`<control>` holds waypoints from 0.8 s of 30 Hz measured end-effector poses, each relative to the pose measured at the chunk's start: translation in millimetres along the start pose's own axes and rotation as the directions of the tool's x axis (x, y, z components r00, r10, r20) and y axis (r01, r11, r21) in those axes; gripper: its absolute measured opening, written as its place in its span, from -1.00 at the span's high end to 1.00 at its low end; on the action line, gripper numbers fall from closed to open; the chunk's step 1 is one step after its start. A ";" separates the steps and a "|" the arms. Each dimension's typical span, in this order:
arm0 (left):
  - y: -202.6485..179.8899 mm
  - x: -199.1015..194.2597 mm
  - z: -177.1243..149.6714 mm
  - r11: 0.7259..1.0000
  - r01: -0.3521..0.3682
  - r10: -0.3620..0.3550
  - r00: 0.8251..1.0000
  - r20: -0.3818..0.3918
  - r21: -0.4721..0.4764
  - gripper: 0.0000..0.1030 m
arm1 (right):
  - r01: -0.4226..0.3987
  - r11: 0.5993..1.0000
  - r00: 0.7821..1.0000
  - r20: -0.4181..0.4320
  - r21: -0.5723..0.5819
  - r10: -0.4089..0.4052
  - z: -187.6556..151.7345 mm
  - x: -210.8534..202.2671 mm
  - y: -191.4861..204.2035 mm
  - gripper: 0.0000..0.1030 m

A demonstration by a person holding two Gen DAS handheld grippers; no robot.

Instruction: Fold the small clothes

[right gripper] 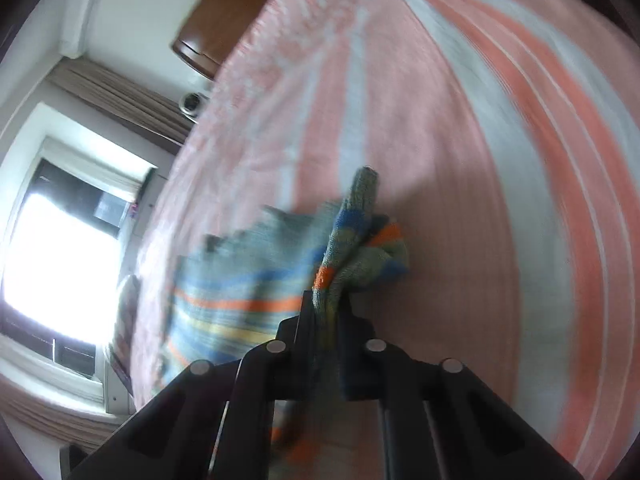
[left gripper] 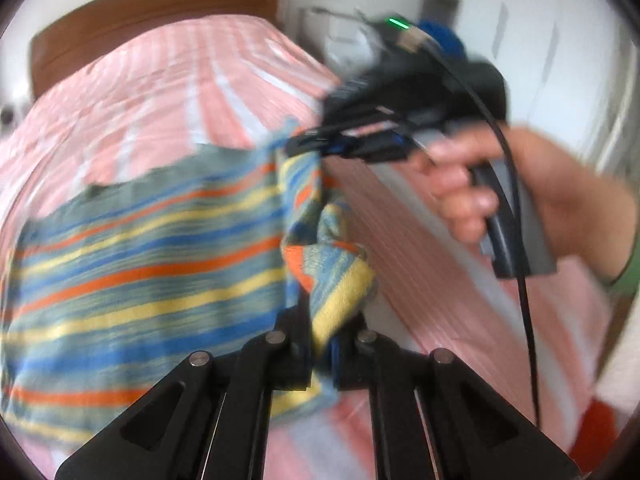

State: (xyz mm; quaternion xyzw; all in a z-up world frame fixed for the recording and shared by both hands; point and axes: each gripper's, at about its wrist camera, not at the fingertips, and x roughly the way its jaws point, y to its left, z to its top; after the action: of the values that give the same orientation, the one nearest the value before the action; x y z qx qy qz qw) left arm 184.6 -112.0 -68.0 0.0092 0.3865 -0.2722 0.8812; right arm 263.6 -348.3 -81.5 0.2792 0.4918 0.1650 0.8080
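Got the striped cloth pinched at one edge in my left gripper and another in my right gripper, hanging over the bed, so I'd say keep both clamps tight and level while laying it flat.

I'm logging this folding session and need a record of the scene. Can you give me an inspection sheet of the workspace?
Surface: bed cover, pink with white stripes.
Job's things: striped cloth, lifted and hanging, pinched at two spots.
Clutter: nothing seen on the bed.
Grippers: left gripper shut on the cloth; right gripper shut on its upper edge, held by a hand.
Cables: black cable hangs from the right gripper.
Surroundings: wooden headboard, bright window, curtains.
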 end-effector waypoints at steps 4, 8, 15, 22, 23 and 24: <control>61.3 -50.8 -5.1 0.985 0.007 0.004 0.998 0.061 -0.172 0.92 | -0.068 0.991 0.997 0.024 -0.115 0.071 4.7 -5.5 72.0 0.82; 126.7 -86.9 -26.4 0.944 -0.039 0.066 0.995 0.072 -0.326 0.93 | -0.105 0.969 0.994 -0.019 -0.222 0.103 2.8 31.4 149.8 0.82; 194.5 -101.6 -65.8 0.876 -0.140 0.167 0.986 0.018 -0.462 0.92 | -0.129 0.948 0.989 -0.113 -0.292 0.099 -15.5 142.6 239.3 0.82; 231.9 -97.8 -90.3 0.820 -0.224 0.214 0.973 -0.080 -0.527 0.45 | -0.134 0.974 0.980 -0.171 -0.182 0.103 -43.5 226.5 242.8 0.33; 233.0 -102.7 -94.1 0.812 -0.245 0.233 0.968 -0.090 -0.530 0.25 | -0.145 0.979 0.978 -0.172 -0.144 0.120 -46.8 229.9 239.6 0.16; 232.9 -108.8 -96.7 0.808 -0.256 0.247 0.965 -0.090 -0.531 -0.09 | -0.161 0.981 0.977 -0.161 -0.110 0.142 -49.6 229.3 236.4 0.05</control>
State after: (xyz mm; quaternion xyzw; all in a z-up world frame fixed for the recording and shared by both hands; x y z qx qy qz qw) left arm 172.4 159.6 -106.4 -0.1850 0.4497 -0.0337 0.8732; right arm 327.4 -23.2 -115.5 0.2526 0.5183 0.2767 0.7687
